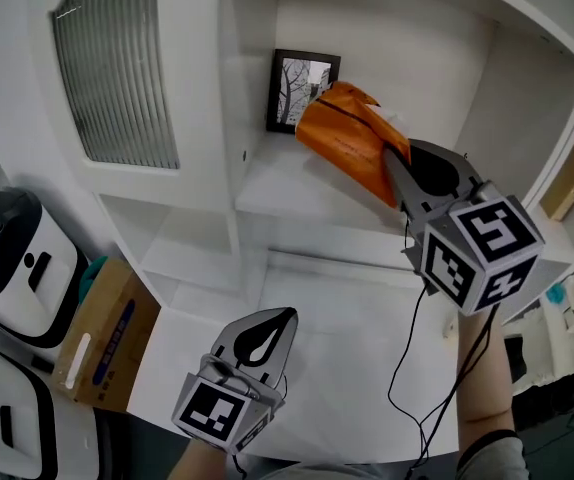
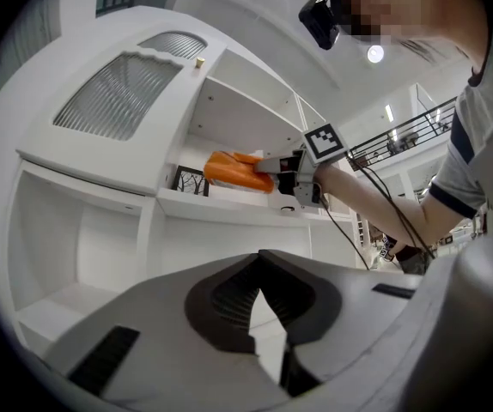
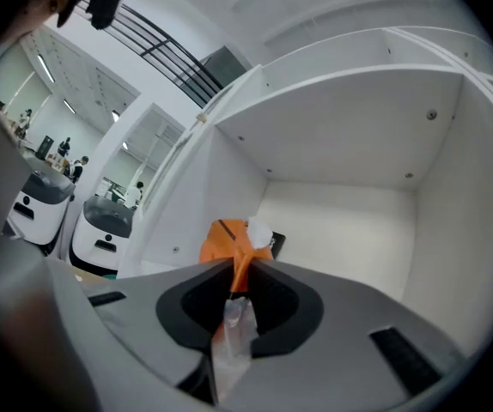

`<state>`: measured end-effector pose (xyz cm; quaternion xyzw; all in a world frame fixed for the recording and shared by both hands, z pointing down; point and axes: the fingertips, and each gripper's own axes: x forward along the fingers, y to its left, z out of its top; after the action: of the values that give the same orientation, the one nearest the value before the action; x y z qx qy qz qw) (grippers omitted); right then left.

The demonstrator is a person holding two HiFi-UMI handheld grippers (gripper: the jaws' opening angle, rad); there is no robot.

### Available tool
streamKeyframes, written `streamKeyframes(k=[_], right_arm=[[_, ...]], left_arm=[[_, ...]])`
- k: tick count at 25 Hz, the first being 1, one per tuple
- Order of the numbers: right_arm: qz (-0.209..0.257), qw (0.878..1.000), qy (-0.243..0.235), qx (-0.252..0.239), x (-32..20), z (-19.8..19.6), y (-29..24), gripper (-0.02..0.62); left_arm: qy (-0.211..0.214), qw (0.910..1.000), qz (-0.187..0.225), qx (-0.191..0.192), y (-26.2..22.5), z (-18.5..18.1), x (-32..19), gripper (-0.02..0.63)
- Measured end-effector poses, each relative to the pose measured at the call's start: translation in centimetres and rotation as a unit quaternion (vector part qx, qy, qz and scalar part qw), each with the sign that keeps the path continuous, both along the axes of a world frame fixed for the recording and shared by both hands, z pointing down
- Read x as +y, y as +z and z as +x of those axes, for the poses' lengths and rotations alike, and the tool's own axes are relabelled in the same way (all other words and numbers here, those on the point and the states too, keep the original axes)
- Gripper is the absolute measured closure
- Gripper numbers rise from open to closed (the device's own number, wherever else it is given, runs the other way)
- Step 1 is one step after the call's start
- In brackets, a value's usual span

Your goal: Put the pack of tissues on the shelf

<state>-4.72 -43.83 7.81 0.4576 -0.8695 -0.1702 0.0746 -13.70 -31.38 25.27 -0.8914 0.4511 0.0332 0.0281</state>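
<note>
The orange pack of tissues (image 1: 345, 136) hangs tilted just above the white shelf (image 1: 287, 196) in the head view. My right gripper (image 1: 392, 160) is shut on its near end from the right. In the right gripper view the pack's (image 3: 229, 240) orange wrap and clear film are pinched between the jaws of the right gripper (image 3: 242, 264). My left gripper (image 1: 289, 314) is low over the counter, shut and empty. The left gripper view shows the left gripper's (image 2: 259, 254) tips meeting, with the pack (image 2: 234, 170) and the right gripper (image 2: 270, 168) up at the shelf.
A black picture frame (image 1: 292, 88) stands at the back of the shelf, right behind the pack. A ribbed-glass cabinet door (image 1: 117, 68) is to the left. A cardboard box (image 1: 107, 338) and white machines (image 1: 7, 258) stand lower left. A black cable (image 1: 407, 358) trails from my right gripper.
</note>
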Motion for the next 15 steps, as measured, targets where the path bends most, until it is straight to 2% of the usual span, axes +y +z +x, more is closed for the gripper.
streamKeyframes(k=[4,15], right_arm=[[-0.031,0.999,0.013,0.004,-1.7,0.6,2.0,0.459],[-0.014,0.999,-0.011,-0.047,0.4,1.6,0.3,0.428]], left_arm=[[0.001,1.0000,-0.006,0.000,0.6,0.3,0.2,0.580],[-0.011,0.9999,-0.011,0.002,1.3,0.2,0.9,0.580]])
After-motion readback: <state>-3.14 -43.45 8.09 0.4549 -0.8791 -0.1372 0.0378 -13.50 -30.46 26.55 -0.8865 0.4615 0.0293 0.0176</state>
